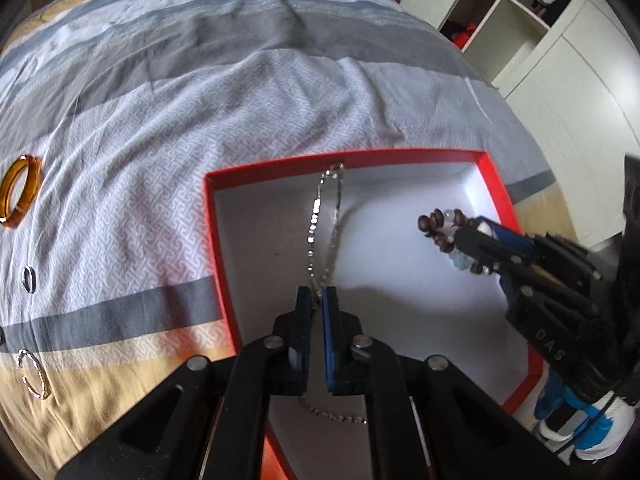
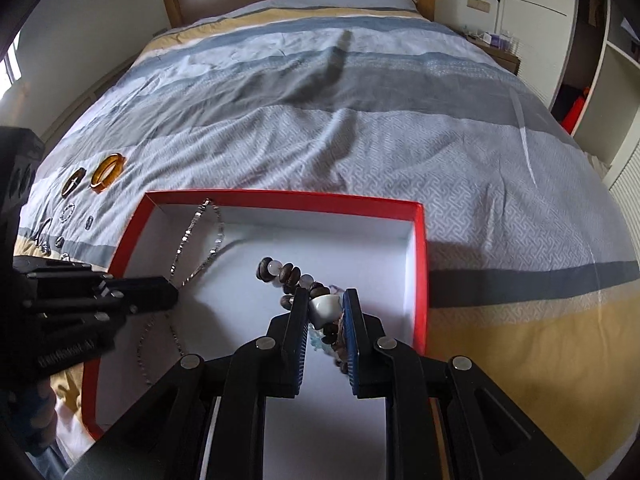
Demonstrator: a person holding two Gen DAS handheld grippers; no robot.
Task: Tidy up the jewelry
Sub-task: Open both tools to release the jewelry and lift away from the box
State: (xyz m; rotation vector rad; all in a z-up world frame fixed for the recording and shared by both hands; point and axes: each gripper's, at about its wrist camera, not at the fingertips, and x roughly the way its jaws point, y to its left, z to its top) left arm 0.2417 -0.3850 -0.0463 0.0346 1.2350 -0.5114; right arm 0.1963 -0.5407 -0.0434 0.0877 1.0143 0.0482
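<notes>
Inside red box, white floor

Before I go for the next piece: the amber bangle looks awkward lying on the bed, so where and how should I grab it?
The amber bangle lies flat on the quilt, left of the red box. Probably come straight down and pinch the rim's near arc, one finger inside the hole and one outside; its flat pose leaves nothing else to catch.

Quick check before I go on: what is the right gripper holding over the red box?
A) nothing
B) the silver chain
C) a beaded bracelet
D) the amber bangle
C: the right gripper is clamped on the beaded bracelet of brown and pale beads above the red box, while the silver chain hangs from the left gripper.
</notes>
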